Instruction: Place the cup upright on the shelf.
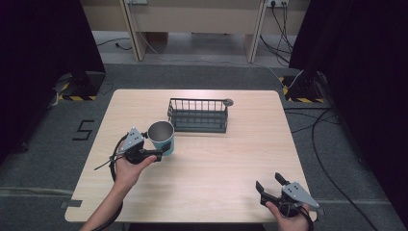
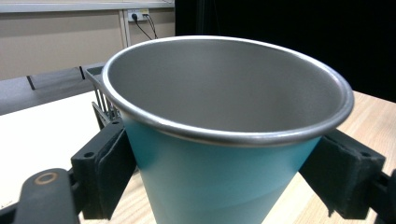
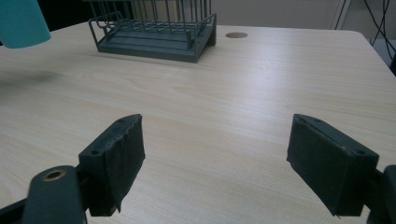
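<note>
A teal cup with a steel inside (image 1: pixel 162 137) is at the table's left middle, upright, with my left gripper (image 1: pixel 153 145) shut on its sides. In the left gripper view both black pads (image 2: pixel 109 170) press the cup's teal wall (image 2: pixel 219 182) below its rim. Seen from the right gripper view, the cup's base (image 3: pixel 21 25) hangs above its shadow, off the tabletop. My right gripper (image 1: pixel 268 181) rests near the front right edge, open, with bare wood between its jaws (image 3: pixel 215 163).
A dark wire rack (image 1: pixel 198 115) stands at the back middle of the wooden table (image 1: pixel 216 163), just behind the cup, and looks empty (image 3: pixel 154 32). A small round disc (image 1: pixel 228 102) lies by the rack's far right corner.
</note>
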Available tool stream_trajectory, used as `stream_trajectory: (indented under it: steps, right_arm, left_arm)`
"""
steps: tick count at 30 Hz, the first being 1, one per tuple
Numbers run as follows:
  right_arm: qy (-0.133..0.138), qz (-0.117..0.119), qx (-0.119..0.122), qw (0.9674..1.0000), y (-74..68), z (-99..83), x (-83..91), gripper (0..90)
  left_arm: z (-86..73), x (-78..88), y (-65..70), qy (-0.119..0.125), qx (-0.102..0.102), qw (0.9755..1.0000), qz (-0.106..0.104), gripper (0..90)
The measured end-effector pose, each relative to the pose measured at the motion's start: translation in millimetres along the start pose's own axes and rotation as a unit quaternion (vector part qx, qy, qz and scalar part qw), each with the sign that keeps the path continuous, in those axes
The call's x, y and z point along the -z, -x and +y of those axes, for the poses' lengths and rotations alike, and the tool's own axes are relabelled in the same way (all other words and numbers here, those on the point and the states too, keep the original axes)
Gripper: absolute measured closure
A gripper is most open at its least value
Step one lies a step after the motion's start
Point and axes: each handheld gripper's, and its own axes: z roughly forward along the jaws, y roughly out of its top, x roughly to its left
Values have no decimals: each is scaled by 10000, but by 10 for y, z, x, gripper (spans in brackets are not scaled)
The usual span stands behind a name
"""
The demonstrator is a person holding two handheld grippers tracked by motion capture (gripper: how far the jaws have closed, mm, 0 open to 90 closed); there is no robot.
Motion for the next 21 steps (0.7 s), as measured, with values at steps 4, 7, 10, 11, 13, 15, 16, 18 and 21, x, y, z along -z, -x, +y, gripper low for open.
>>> stream_trajectory:
  steps: [4, 7, 10, 11, 13, 15, 16, 18, 21]
  right_arm:
    - [18, -8, -5, 10000, -4, 1, 6, 196]
    - [31, -13, 26, 10000, -2, 1, 7, 196]
    - [27, 0, -1, 10000, -6, -2, 5, 196]
    - [20, 6, 3, 10000, -6, -3, 4, 196]
    - [18, 6, 1, 10000, -6, -3, 3, 196]
    - [15, 4, 0, 10000, -4, -5, 3, 196]
    - [15, 4, 0, 10000, -4, -5, 3, 196]
    - [13, 5, -19, 10000, -4, -7, 3, 196]
    - [11, 0, -22, 10000, -2, -9, 3, 197]
  left_arm:
    - [12, -20, 4, 3, 2, 10000, 15, 154]
    - [25, -38, 1, 13, 11, 10000, 19, 154]
    - [50, -62, -5, 32, 12, 10000, 21, 154]
    - [60, -71, -7, 36, 11, 10000, 22, 154]
    - [78, -89, -11, 40, 11, 10000, 17, 154]
    - [110, -118, -19, 36, -1, 10000, 11, 154]
    - [110, -118, -19, 36, -1, 10000, 11, 154]
    - [133, -136, -26, 45, -6, 10000, 8, 154]
    - [168, -164, -34, 52, -15, 10000, 2, 154]
